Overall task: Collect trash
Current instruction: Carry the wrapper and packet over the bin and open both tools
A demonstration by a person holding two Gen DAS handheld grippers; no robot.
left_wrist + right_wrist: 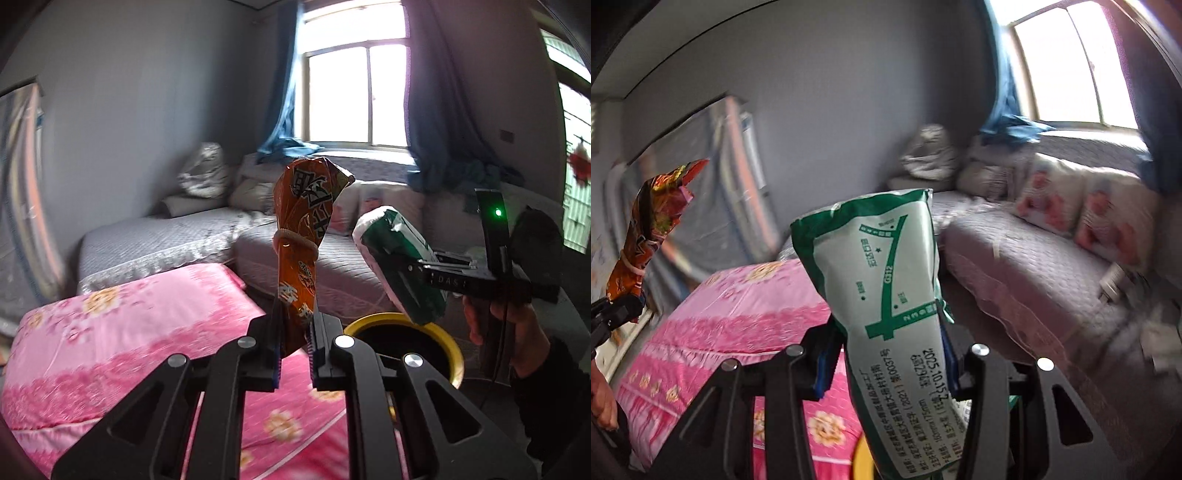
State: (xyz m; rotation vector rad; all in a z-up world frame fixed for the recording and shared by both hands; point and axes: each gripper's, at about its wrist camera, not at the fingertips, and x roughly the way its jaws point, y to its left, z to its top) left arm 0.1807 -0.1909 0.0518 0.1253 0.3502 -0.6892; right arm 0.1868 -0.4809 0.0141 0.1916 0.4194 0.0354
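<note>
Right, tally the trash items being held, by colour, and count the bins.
Orange snack wrapper, in the left gripper: 1
Green-and-white packet, in the right gripper: 1
Yellow-rimmed bin: 1
Total: 3

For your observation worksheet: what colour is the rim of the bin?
Yellow; the bin rim shows best in the left wrist view.
</note>
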